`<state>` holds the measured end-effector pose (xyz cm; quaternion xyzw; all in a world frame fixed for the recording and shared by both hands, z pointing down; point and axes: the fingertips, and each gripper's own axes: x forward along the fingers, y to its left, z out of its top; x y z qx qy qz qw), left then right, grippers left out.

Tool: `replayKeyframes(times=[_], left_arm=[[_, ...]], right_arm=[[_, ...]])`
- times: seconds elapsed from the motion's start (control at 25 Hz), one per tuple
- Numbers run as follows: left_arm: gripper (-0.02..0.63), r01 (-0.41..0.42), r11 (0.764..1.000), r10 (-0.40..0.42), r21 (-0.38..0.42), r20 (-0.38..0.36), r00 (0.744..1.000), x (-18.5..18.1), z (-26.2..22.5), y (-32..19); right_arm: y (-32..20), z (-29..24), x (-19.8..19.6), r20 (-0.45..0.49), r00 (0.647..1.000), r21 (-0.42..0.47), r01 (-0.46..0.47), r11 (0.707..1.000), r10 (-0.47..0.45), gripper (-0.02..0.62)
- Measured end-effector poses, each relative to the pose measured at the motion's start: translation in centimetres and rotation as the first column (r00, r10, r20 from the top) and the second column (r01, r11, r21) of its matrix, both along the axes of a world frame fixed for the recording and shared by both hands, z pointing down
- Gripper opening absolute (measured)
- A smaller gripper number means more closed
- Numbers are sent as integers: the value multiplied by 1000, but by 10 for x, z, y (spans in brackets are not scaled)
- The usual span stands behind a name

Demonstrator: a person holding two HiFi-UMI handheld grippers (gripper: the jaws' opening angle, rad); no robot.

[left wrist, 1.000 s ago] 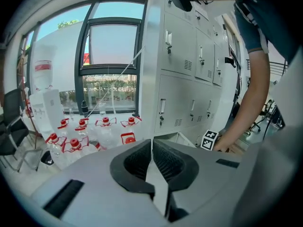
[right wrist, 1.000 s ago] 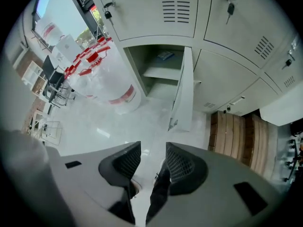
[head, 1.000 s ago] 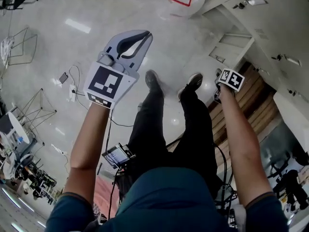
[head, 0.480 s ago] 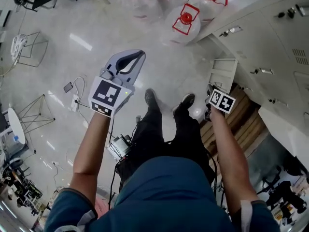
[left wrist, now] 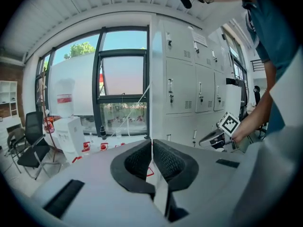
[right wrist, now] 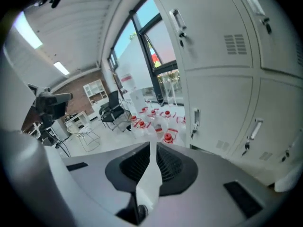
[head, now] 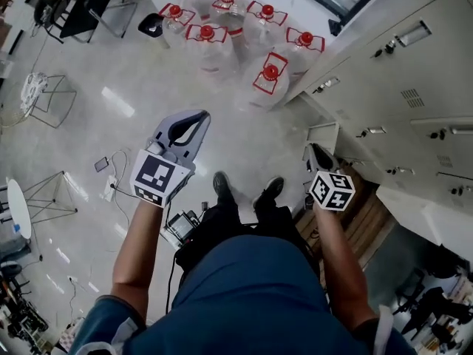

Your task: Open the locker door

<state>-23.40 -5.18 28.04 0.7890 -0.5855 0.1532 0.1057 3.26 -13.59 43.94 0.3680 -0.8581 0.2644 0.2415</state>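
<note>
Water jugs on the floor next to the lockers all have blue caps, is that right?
No, the caps are red, not blue. The head view shows the water jugs standing on the floor next to the lockers, each with a red cap.

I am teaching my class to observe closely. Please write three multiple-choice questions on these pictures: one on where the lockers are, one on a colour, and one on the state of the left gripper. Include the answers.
1. In the head view, the lockers stand:
A) along the right side
B) along the left side
C) behind the person

2. The caps on the water jugs are:
A) blue
B) red
C) green

3. The jaws of the left gripper are:
A) wide apart
B) closed on a handle
C) together, with nothing between them

Answers:
1 A, because they line the right edge of the head view.
2 B, because every jug there shows a red cap.
3 C, because the left gripper view shows its jaws meeting with nothing between them.
</note>
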Motion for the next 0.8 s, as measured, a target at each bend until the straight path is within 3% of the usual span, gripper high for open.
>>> replayKeyframes(times=[0.2,0.36,0.48,0.6,0.8], left_arm=[[20,-21,997,20,71,11,1000,3,-53,16],[20,-46,991,44,128,22,999,6,-90,29],[20,-58,986,54,157,32,998,6,-114,42],[20,-67,980,63,188,26,998,6,-135,48],[20,-100,973,91,208,52,995,11,-154,58]], right_arm=[[15,-123,-27,71,988,213,118,970,-136,58],[33,-210,-35,75,973,368,177,913,-219,55],[50,-266,-37,51,962,475,214,854,-269,51],[60,-310,-34,20,958,555,227,800,-286,38],[64,-357,-27,9,967,623,195,757,-256,37]])
